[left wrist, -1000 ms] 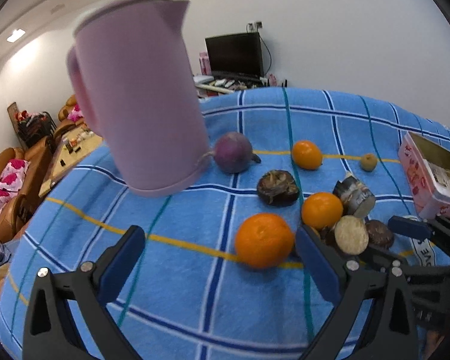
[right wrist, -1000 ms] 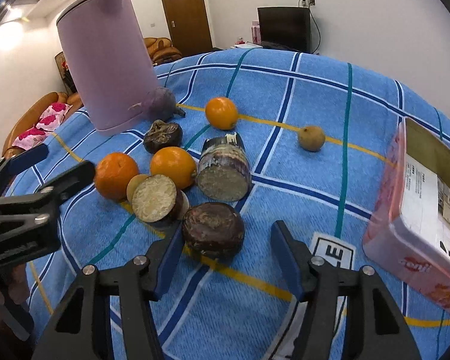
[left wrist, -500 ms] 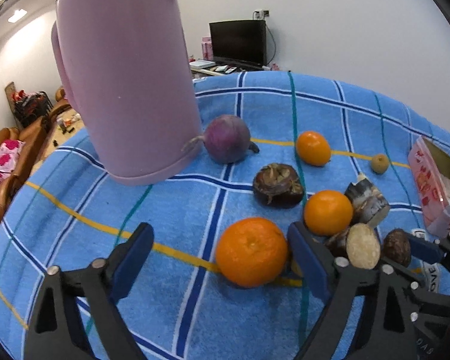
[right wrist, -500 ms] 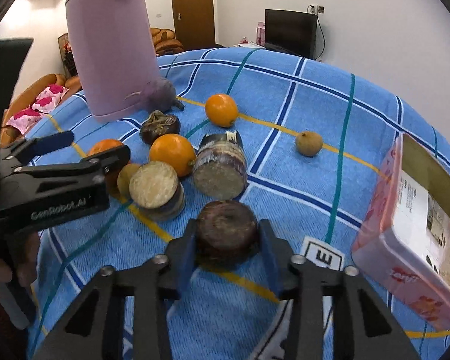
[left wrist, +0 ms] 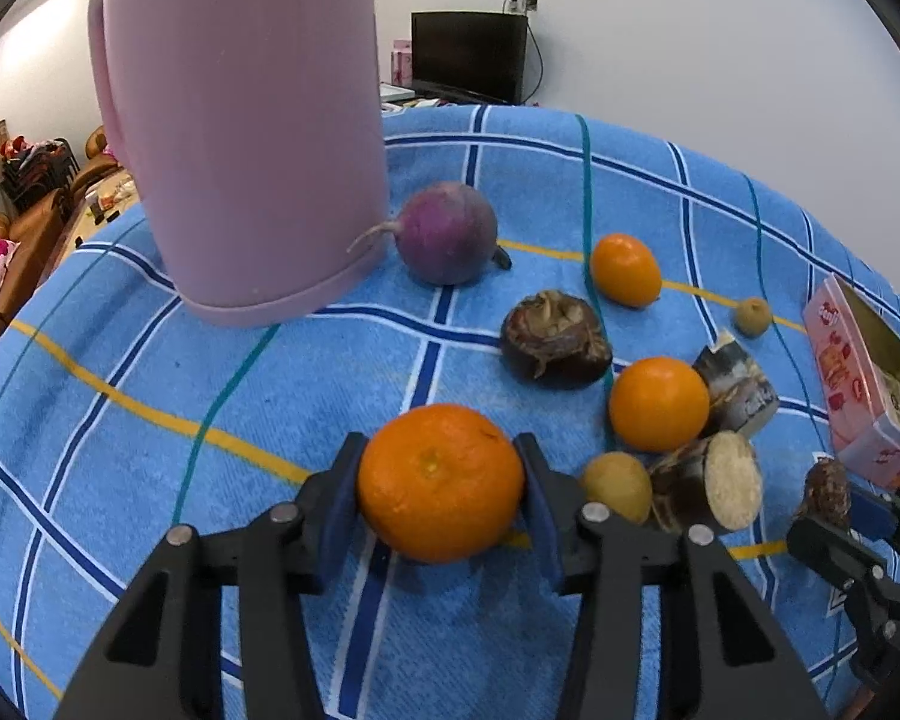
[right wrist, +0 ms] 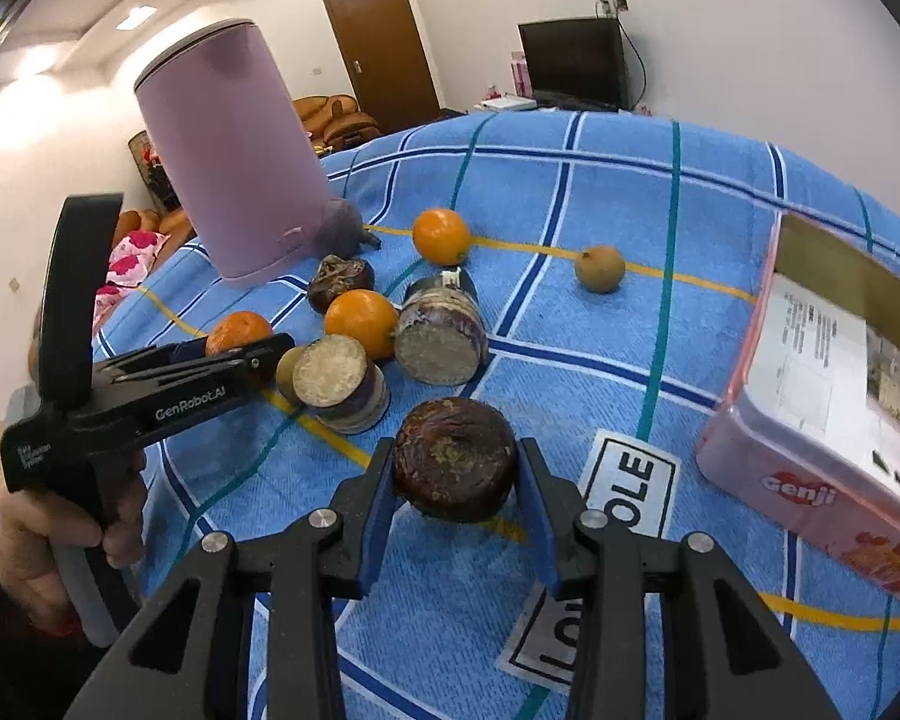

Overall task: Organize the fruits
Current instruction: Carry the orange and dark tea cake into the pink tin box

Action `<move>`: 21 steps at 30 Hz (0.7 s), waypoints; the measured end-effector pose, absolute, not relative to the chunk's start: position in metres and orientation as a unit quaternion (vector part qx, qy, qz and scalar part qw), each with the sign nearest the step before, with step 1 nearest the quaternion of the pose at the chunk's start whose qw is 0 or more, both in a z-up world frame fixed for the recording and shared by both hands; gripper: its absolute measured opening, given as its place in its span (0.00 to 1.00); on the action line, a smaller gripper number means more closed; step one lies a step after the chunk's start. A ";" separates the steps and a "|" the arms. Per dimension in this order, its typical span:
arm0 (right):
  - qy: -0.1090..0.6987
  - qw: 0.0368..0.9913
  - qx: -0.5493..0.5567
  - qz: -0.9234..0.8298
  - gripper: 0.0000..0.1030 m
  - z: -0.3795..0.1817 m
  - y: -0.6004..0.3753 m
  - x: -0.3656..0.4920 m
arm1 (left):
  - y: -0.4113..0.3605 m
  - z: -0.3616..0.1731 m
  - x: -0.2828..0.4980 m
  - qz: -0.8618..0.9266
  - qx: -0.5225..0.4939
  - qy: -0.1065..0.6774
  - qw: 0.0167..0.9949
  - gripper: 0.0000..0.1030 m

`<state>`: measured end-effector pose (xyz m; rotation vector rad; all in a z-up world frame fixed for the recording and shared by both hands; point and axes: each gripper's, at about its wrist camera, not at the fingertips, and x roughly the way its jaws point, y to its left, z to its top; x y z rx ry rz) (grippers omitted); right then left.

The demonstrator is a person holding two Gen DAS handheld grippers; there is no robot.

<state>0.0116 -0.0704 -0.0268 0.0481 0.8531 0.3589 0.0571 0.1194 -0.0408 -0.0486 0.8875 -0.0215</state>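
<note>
Closing on a mandarin, the left gripper has its blue pads touching both flanks at 6 o'clock, the fruit resting on the blue cloth. Right gripper is clamped on a dark brown fruit, 6 o'clock in its view. Beyond at 12: cut root pieces, two oranges. Pink kettle at 11, far. Pink tin at 3.
</note>
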 end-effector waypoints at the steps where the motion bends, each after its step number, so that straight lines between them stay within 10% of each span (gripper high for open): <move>1: 0.406 0.897 0.018 0.173 0.39 -0.025 -0.069 0.010 | 0.121 -0.040 0.056 -0.008 -0.026 0.428 0.903 0.48; 21: 0.284 0.951 0.058 0.111 0.39 0.027 -0.153 -0.019 | 0.038 0.022 0.013 -0.080 -0.012 0.292 0.953 0.48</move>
